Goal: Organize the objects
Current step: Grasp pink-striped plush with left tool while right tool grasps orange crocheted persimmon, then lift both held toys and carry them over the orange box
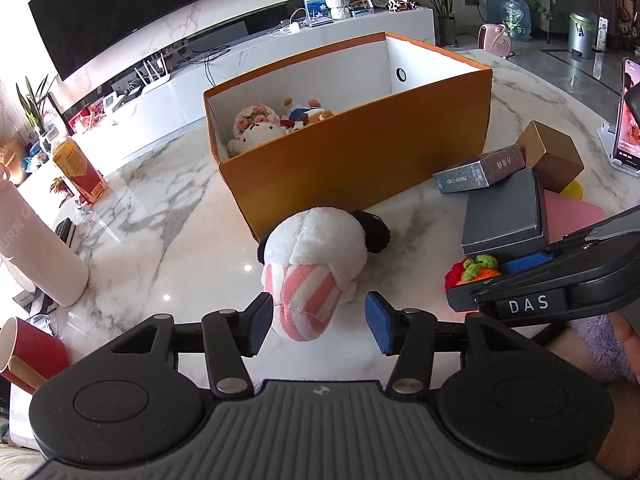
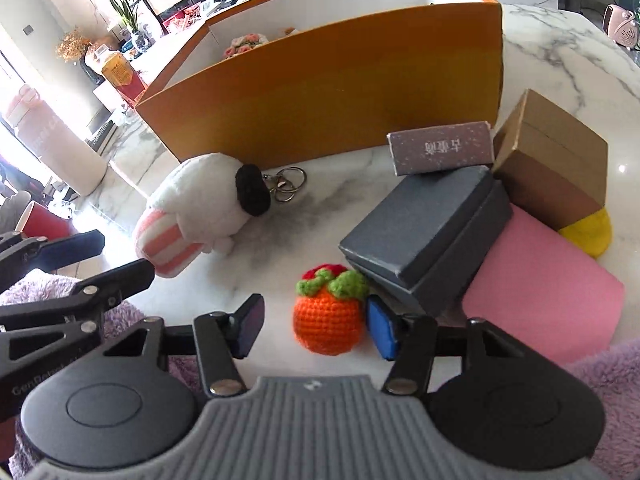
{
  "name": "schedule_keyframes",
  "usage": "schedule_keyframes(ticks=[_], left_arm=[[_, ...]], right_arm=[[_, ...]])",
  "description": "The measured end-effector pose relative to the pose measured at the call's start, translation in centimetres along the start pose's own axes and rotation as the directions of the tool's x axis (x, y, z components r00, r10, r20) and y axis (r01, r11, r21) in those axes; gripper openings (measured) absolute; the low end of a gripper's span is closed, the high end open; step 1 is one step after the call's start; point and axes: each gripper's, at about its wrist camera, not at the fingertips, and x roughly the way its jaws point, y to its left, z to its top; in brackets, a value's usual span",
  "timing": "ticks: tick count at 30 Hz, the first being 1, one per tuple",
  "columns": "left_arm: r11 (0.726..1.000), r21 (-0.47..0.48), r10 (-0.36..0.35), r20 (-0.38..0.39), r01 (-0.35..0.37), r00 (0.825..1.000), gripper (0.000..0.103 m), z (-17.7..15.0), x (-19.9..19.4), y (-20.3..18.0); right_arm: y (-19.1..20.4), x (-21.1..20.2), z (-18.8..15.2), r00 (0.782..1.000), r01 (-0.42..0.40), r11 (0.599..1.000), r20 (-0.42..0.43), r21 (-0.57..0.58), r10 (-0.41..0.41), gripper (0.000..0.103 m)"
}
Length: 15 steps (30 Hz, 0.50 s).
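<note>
A white plush toy [image 1: 316,256] with a pink striped end and black ears lies on the marble table in front of the orange box [image 1: 360,160]. My left gripper [image 1: 320,322] is open, its pads either side of the striped end. The plush also shows in the right wrist view [image 2: 192,204], with a keyring [image 2: 290,184]. A crocheted orange fruit [image 2: 328,316] with green leaves sits between the pads of my open right gripper [image 2: 316,326]. The orange box [image 2: 340,92] holds a crocheted sheep [image 1: 256,128] and a small bear plush [image 1: 308,114].
A dark grey box [image 2: 428,232], a purple carton [image 2: 440,152], a brown cardboard box [image 2: 552,160], a pink pad [image 2: 552,296] and a yellow item [image 2: 592,232] crowd the right. A white bottle [image 1: 36,252], red cup [image 1: 32,356] and phone stand [image 1: 628,120] flank the table.
</note>
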Motion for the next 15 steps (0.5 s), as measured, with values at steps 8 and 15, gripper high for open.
schedule_keyframes(ticks=[8, 15], left_arm=[[0.997, 0.07, -0.031, -0.038, 0.034, 0.999, 0.066, 1.2, 1.1, 0.5], [0.989, 0.107, -0.088, -0.092, 0.098, 0.992, 0.069, 3.2, 2.3, 1.8]], right_arm=[[0.7, 0.5, 0.5, 0.998, -0.061, 0.997, -0.024, -0.047, 0.06, 0.041], [3.0, -1.5, 1.6, 0.997, -0.052, 0.978, 0.044, -0.203, 0.063, 0.041]])
